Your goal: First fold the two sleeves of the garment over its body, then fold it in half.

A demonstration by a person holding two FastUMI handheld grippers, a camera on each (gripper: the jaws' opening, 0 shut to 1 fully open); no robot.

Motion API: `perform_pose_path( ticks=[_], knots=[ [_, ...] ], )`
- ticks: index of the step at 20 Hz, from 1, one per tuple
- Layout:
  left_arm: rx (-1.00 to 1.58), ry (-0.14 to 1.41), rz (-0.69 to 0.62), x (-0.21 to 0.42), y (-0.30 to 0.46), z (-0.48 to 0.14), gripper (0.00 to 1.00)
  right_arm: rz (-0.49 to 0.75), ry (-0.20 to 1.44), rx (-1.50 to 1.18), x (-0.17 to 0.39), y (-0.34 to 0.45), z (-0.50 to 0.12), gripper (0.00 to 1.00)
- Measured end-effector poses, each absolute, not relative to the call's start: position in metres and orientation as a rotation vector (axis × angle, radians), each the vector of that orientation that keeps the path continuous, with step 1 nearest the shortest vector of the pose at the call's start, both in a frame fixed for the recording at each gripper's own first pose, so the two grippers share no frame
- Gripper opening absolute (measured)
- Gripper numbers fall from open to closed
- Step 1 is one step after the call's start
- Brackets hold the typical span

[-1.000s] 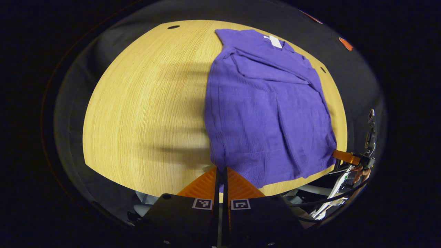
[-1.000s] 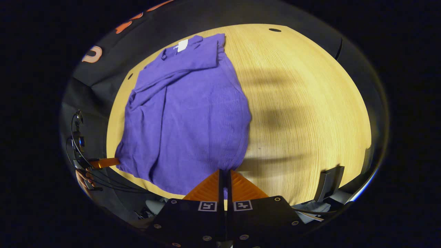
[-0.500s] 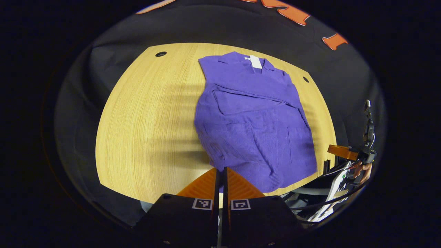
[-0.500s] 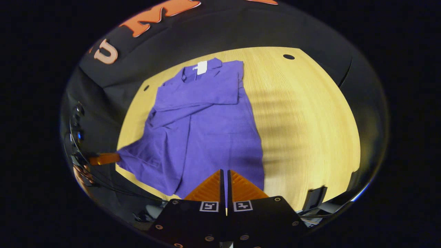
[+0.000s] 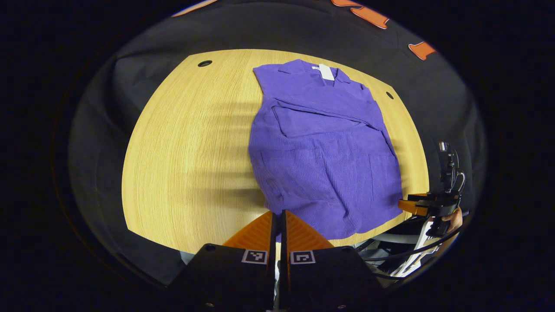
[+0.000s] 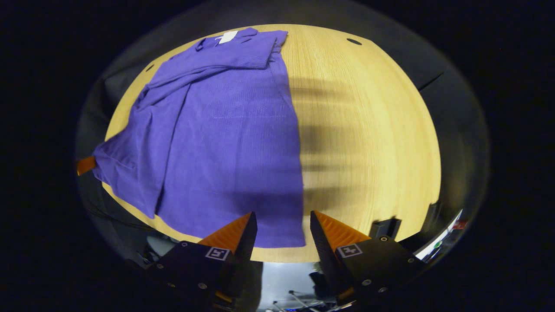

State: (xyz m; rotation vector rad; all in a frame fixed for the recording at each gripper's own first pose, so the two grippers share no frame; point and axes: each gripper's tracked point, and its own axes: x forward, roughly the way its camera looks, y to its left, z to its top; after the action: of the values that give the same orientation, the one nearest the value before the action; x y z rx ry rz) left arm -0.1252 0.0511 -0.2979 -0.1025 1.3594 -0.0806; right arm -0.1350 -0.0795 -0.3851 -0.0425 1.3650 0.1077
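Lying flat on the worktop point(image 5: 182, 143), the garment point(image 5: 323, 151) has both sleeves point(image 5: 316, 121) folded over; halving remains, with left gripper point(image 5: 279, 225) fingers clenched on its near hem and right gripper point(image 6: 282, 229) fingers released.

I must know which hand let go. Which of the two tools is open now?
The right tool: its fingers stand apart above the purple garment's hem. The left tool is shut on it.

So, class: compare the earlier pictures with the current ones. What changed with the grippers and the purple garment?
The right gripper opened and let go of the garment's near hem corner. The left gripper stayed shut on the other hem corner. The sleeves stayed folded over the body, and the garment still lies on the wooden table.
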Motion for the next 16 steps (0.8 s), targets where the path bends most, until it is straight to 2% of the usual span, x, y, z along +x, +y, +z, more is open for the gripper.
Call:
perform_pose_path(
  ticks=[1, 2, 3, 5, 6, 8, 10, 12, 13, 16],
  knots=[
    [-0.103, 1.362, -0.076, -0.127, 0.052, -0.3, 0.05, 0.125, 1.384, 0.004, -0.139, -0.071, -0.388, 0.71],
    [-0.104, 1.365, -0.073, -0.127, 0.051, -0.301, 0.05, 0.133, 1.41, 0.054, -0.144, -0.063, -0.392, 0.75],
    [-0.107, 1.369, -0.07, -0.127, 0.051, -0.301, 0.05, 0.141, 1.421, 0.064, -0.147, -0.059, -0.396, 0.86],
    [-0.118, 1.376, -0.062, -0.129, 0.052, -0.303, 0.05, 0.122, 1.441, -0.005, -0.152, -0.062, -0.405, 0.86],
    [-0.125, 1.377, -0.057, -0.13, 0.053, -0.305, 0.05, 0.128, 1.438, -0.028, -0.15, -0.06, -0.404, 0.97],
    [-0.14, 1.383, -0.049, -0.136, 0.056, -0.308, 0.05, 0.129, 1.434, -0.044, -0.144, -0.058, -0.402, 0.69],
    [-0.155, 1.382, -0.045, -0.135, 0.058, -0.308, 0.05, 0.123, 1.427, -0.024, -0.139, -0.053, -0.403, 0.74],
    [-0.173, 1.384, -0.047, -0.137, 0.055, -0.309, 0.05, 0.096, 1.413, 0.015, -0.133, -0.049, -0.403, 0.09],
    [-0.175, 1.386, -0.049, -0.139, 0.054, -0.309, 0.05, 0.113, 1.42, 0.031, -0.134, -0.047, -0.403, 0.03],
    [-0.159, 1.381, -0.057, -0.137, 0.058, -0.307, 0.05, 0.176, 1.402, 0.092, -0.135, -0.035, -0.387, 0.03]
  ],
)
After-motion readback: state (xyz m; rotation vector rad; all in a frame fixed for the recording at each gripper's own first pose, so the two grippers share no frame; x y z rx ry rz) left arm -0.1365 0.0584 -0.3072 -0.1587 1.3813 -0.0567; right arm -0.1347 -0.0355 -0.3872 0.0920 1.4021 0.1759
